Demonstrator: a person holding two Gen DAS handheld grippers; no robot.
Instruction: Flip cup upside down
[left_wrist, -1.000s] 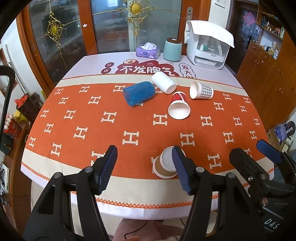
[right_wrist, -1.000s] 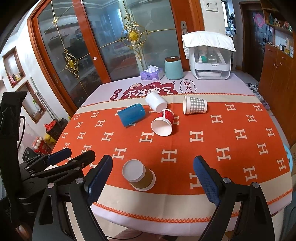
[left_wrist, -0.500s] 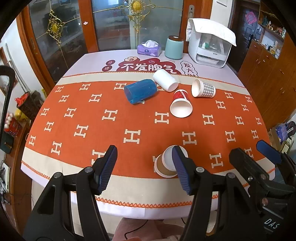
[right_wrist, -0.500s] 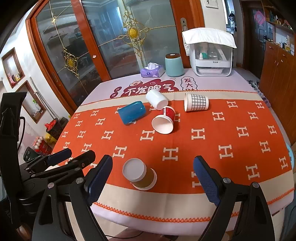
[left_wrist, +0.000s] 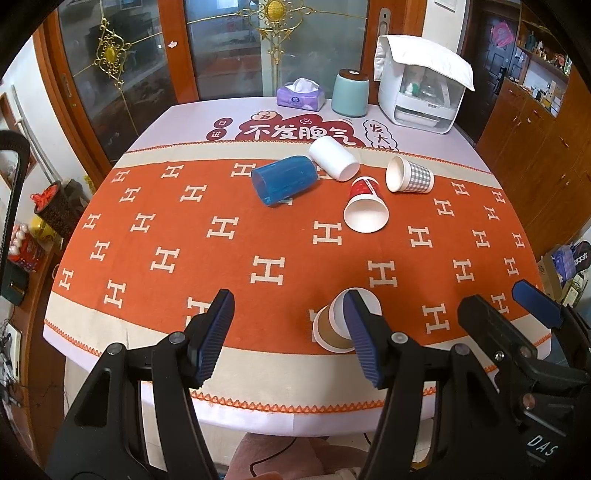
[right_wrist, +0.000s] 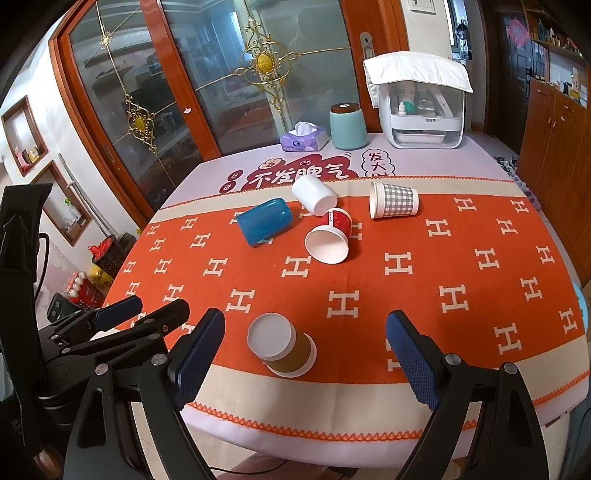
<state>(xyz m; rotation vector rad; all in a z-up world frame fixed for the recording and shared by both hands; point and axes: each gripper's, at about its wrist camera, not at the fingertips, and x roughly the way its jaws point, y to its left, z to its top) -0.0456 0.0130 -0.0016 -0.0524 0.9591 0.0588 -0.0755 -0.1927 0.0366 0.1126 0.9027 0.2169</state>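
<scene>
Two hand-held grippers hovered at the near edge of a table (right_wrist: 480, 206) covered by an orange cloth patterned with white H shapes. The left gripper (left_wrist: 288, 332) had its blue-padded fingers spread wide, holding nothing and touching nothing. The right gripper (right_wrist: 306, 354) was spread just as wide and also empty. Between and just beyond the right gripper's fingers, a brown paper cup (right_wrist: 284, 349) stood upside down on the cloth, its white base facing up. Farther back, four more cups lay on their sides close together: a blue cup (right_wrist: 264, 220), a white cup (right_wrist: 314, 194), a red cup (right_wrist: 330, 236) with its open mouth toward the camera, and a grey checked cup (right_wrist: 393, 200). At the far end stood a purple tissue box (right_wrist: 303, 137), a teal canister (right_wrist: 347, 125) and a white appliance (right_wrist: 424, 107)
</scene>
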